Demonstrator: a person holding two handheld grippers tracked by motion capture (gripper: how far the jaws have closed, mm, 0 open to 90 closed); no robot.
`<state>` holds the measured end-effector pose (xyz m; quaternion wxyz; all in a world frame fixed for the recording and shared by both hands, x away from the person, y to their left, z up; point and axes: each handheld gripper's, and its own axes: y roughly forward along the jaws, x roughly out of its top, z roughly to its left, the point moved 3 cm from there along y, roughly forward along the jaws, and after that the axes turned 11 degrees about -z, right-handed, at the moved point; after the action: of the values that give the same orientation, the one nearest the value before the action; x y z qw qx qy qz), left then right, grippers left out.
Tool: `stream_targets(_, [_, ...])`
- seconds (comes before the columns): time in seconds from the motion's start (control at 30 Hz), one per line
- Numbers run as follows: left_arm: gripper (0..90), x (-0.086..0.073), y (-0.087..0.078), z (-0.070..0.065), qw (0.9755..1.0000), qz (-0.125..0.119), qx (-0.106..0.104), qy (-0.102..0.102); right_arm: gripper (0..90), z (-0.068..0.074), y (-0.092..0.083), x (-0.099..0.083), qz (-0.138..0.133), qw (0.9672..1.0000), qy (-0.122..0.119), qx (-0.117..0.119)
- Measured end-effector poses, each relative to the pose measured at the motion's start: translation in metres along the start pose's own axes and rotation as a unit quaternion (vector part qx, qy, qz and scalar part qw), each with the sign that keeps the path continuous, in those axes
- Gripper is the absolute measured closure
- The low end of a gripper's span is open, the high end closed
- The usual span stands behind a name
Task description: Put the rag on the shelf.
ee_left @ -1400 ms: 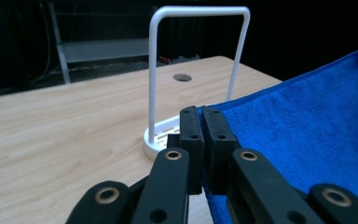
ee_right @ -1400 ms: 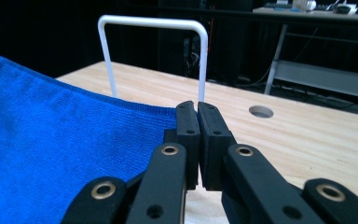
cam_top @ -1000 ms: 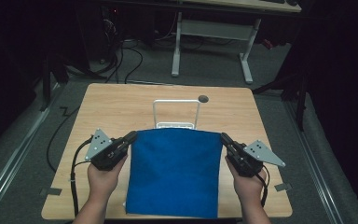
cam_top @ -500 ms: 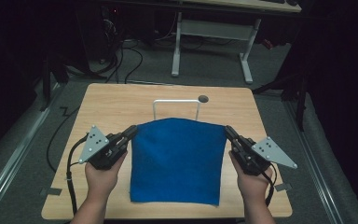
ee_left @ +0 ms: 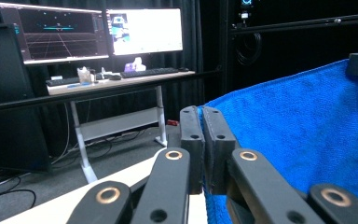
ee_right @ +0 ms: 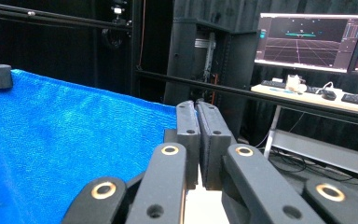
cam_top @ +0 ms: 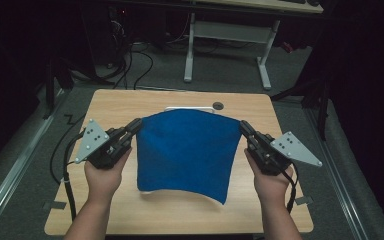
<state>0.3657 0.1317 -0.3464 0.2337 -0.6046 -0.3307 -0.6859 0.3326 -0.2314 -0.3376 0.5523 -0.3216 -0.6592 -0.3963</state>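
Nearest the person, each hand works a gripper: the left gripper point(cam_top: 136, 126) at about nine o'clock and the right gripper point(cam_top: 244, 128) at three, jaws pinched tight on opposite top corners of the blue cloth point(cam_top: 185, 150). Held apart so, the cloth hangs spread above the wooden table point(cam_top: 180, 212), probably for laying flat or draping. Beyond, at twelve, a white rack point(cam_top: 189, 108) stands just behind its top edge.

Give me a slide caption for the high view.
Two hand-held grippers lift a blue cloth above a wooden table.

Each black claw point(cam_top: 135, 127) carries brass-ringed pivots, a grey triangular plate, and a trailing black cable.
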Motion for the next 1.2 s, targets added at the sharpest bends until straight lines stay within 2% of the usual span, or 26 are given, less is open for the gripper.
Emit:
stream_targets(0.27, [88.4,0.003,0.013,0.014,0.9999,0.011,0.001,-0.006,88.8,-0.012,0.013,0.007,0.006,0.9999,0.002,-0.008])
stream_targets(0.57, [88.5,-0.001,0.034,0.027,0.9994,0.033,0.007,0.002,88.9,-0.024,0.026,0.006,0.013,0.9996,0.012,-0.02])
stream_targets(0.7, [88.5,-0.002,0.043,0.036,0.9991,0.039,0.016,0.003,88.9,-0.03,0.035,0.007,0.015,0.9995,0.015,-0.025])
stream_targets(0.87, [88.5,-0.004,0.053,0.045,0.9985,0.045,0.029,0.013,88.9,-0.037,0.044,0.009,0.013,0.9991,0.023,-0.032])
stream_targets(1.2, [88.5,-0.011,0.079,0.065,0.9965,0.066,0.05,0.013,89.0,-0.054,0.073,0.0,0.028,0.9977,0.038,-0.048])
